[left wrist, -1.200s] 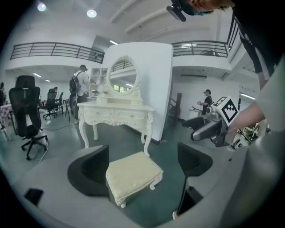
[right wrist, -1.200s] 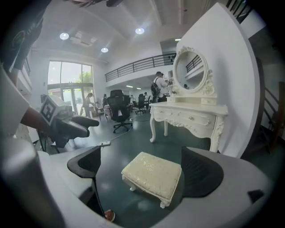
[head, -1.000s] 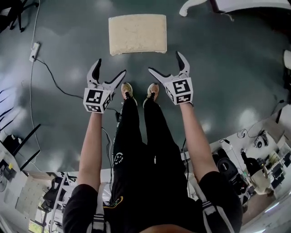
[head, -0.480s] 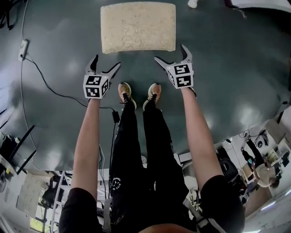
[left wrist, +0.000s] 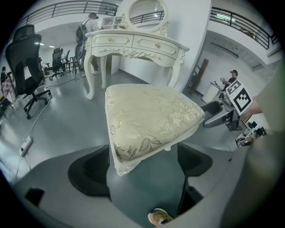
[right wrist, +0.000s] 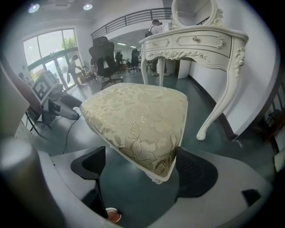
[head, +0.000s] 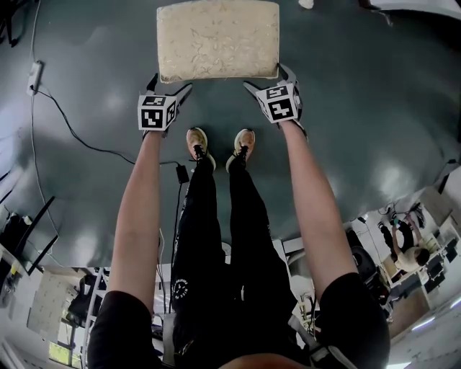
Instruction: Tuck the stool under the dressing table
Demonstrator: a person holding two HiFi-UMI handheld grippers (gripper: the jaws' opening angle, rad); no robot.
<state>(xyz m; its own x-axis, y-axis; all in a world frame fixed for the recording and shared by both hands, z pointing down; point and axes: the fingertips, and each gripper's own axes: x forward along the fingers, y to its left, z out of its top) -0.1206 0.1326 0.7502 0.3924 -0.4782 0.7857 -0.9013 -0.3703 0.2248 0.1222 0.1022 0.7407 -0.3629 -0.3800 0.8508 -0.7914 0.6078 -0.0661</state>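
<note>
Stool (head: 217, 39) at 12 o'clock, near corners between wide-apart left gripper (head: 171, 83) and closing right gripper (head: 266, 79) jaws, ungripped; dressing table (right wrist: 196, 42) beyond.

One stool (head: 217, 39) is standing at the top of the head view. Two hand-held grippers are flanking it: the left hand-held gripper (head: 169, 83) and the right hand-held gripper (head: 267, 79), whose jaws are closing with a stool corner between them. Two shoes are showing below, a left shoe (head: 198, 142) and a right shoe (head: 243, 142). One dressing table (left wrist: 133, 44) is carrying one oval mirror (left wrist: 146, 13). One white power strip (head: 32, 77) is lying at upper left.
</note>
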